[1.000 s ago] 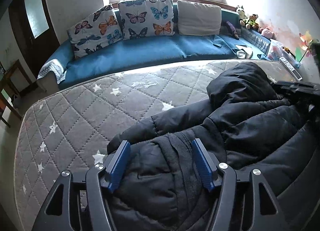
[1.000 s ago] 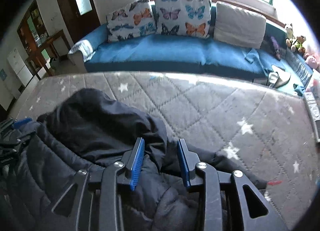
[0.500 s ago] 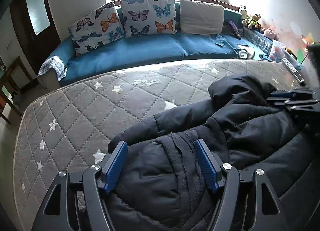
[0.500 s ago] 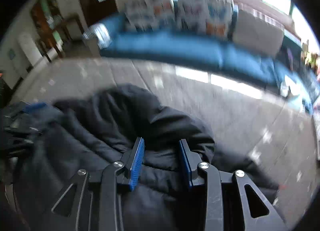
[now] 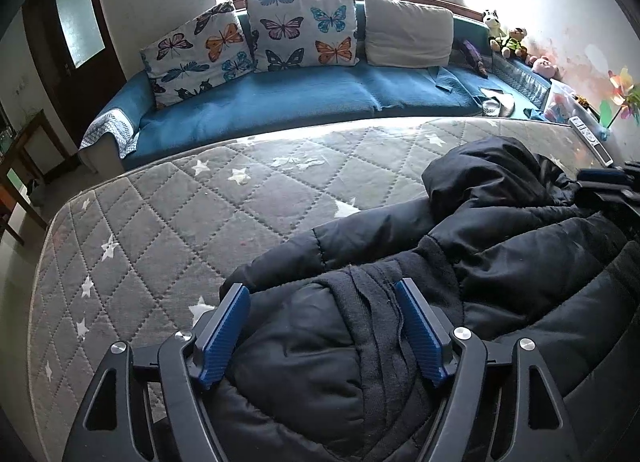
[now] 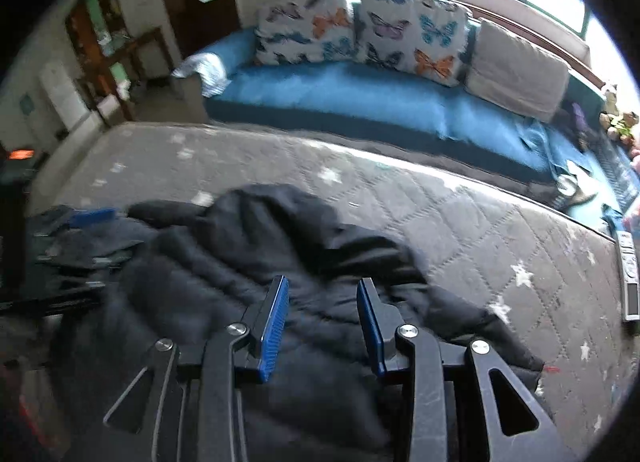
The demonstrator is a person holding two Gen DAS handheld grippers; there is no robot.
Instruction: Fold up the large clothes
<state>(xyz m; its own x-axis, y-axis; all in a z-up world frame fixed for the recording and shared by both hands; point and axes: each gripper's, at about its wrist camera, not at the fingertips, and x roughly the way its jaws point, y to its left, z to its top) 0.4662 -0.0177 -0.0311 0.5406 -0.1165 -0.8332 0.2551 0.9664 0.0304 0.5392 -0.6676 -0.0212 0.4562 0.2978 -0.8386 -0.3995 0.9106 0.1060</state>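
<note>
1. We see the left gripper [image 5: 322,320] low over a black puffer jacket [image 5: 480,262], its jaws opening, padding bulging between the blue pads.
2. The jacket lies on a grey star-quilted mattress [image 5: 180,221].
3. Behind stands a blue sofa [image 5: 300,109] with butterfly cushions [image 5: 304,33].

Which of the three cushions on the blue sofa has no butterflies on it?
The plain beige cushion, the right-hand one of the three under the window. The other two butterfly cushions to its left are white with coloured butterfly prints.
</note>
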